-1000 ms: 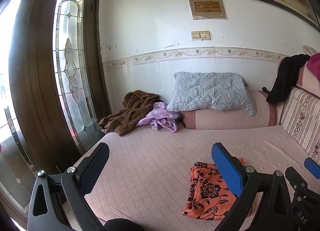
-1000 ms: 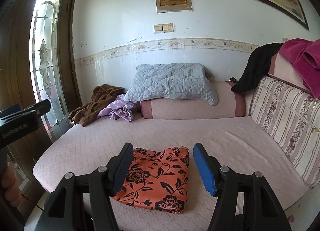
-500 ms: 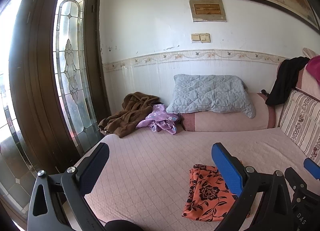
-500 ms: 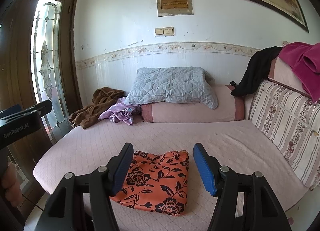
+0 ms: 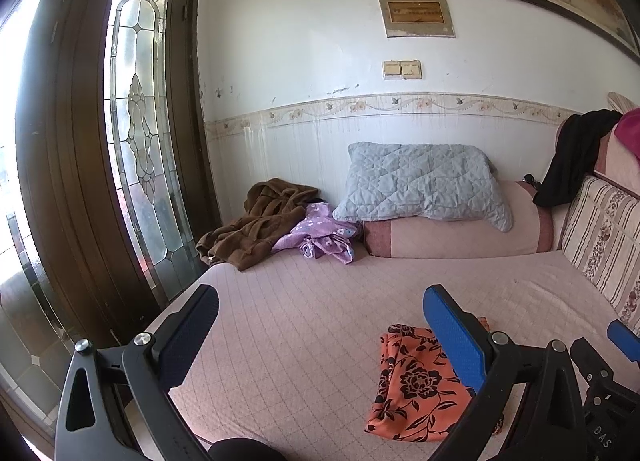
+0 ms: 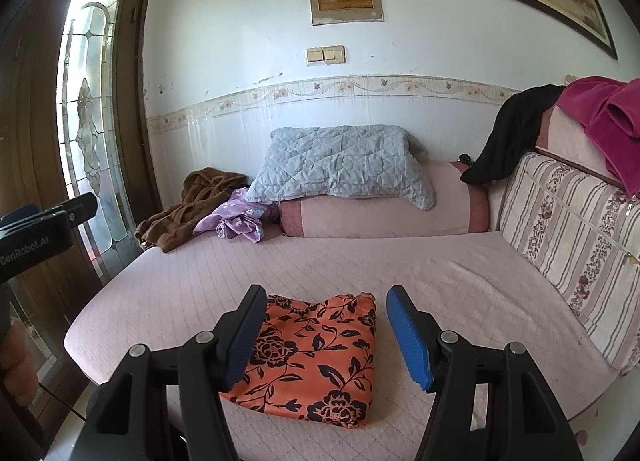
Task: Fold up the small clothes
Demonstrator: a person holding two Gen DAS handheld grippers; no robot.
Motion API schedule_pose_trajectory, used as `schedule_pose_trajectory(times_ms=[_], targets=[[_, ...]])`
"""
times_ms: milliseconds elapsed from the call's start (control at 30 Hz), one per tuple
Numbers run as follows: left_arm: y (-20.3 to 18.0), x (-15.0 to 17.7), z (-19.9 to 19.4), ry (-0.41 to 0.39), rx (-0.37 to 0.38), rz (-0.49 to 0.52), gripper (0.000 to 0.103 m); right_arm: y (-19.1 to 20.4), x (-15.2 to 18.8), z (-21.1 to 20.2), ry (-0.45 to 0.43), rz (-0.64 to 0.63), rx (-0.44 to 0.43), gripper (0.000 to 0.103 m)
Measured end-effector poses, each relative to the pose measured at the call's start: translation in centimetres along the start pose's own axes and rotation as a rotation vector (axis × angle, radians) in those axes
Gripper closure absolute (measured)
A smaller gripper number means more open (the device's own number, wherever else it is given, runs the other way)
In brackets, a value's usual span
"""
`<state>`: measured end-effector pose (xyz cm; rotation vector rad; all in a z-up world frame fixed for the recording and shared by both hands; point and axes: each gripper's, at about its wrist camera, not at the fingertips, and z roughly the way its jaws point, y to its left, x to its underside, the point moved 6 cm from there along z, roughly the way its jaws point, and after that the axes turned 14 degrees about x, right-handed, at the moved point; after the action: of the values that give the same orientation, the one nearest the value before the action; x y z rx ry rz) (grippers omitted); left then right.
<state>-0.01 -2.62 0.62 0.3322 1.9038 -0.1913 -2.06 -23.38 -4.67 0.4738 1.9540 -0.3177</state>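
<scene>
Hovering above the near edge of the bed (image 6: 460,273), both claws hold nothing. Right claw (image 6: 326,335) has its jaws wide apart, framing the orange cloth (image 6: 316,357) from above; not touching it. Left claw (image 5: 320,335) is also spread apart, aimed at bare bed to the left of the cloth (image 5: 416,385), well clear of it.

Orange floral cloth lies flat on the near part of the bed, already a compact rectangle with what looks like a doubled edge along the far side. Judgement: this piece reads as folded and set down near the front edge, so it stays out of the way of the next item. Claws likely raised and open because the release is done.

Far left by the wall sits a loose purple garment (image 5: 320,235), crumpled, touching a brown robe (image 5: 256,229). Purple one looks small, so probably the next piece to fold; that is a guess. Grey pillow (image 6: 340,167) rests on the bolster (image 6: 380,217) at the far side. Black garment (image 6: 508,133) and a magenta towel (image 6: 604,121) are draped over the sofa back on the right, far from the work zone.

Risk: reaching across could drag the folded cloth.
</scene>
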Motion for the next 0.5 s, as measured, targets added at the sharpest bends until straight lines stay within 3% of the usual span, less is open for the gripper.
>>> schedule_pose_trajectory(times_ms=[500], targets=[[0.7, 1.2, 2.0, 0.045, -0.006, -0.008, 0.001, 0.2, 0.7, 1.4, 0.030, -0.002, 0.008, 0.037]])
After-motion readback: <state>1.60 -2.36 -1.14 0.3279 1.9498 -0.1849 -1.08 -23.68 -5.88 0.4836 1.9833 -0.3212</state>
